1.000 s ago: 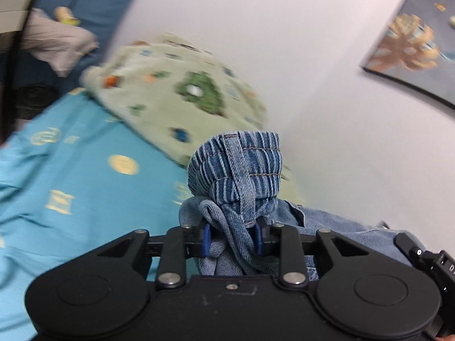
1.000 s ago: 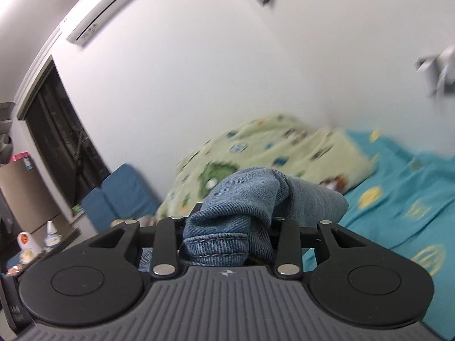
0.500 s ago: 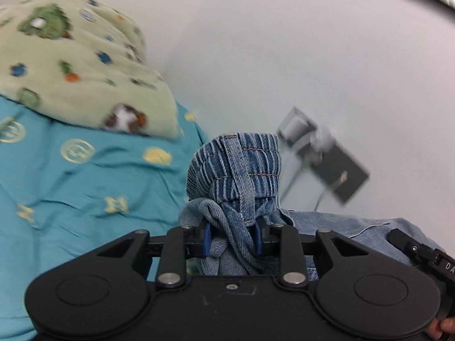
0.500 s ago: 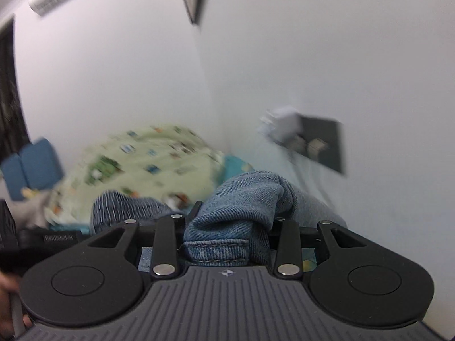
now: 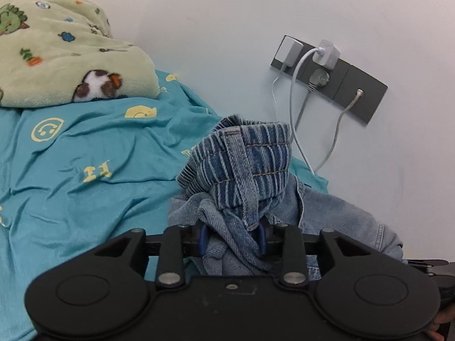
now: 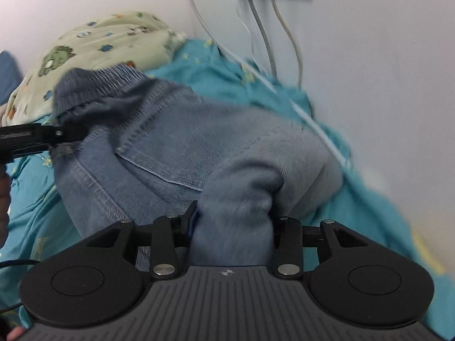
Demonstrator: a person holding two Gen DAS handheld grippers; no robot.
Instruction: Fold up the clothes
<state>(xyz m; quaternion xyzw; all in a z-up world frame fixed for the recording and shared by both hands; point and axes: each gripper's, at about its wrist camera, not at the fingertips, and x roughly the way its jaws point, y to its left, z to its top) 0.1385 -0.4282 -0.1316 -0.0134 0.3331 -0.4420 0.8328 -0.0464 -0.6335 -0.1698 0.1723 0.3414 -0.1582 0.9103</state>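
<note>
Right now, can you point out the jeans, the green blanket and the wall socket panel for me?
jeans (image 5: 250, 153), left wrist view, on the striped inner waistband.
green blanket (image 5: 57, 65), left wrist view, on its fleecy top by the printed animals.
wall socket panel (image 5: 361, 91), left wrist view, on its bare grey face.

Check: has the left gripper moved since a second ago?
Yes. The left gripper, jaws just easing on the jeans, swung from the green blanket toward the wall socket.

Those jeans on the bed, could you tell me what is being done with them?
A person holds the jeans with two handheld grippers. The left gripper pinches the bunched waistband, the right gripper another fold of denim; both jaws have just been opening slightly, cloth between them. The jeans hang low over the teal bedsheet, near the wall.
</note>
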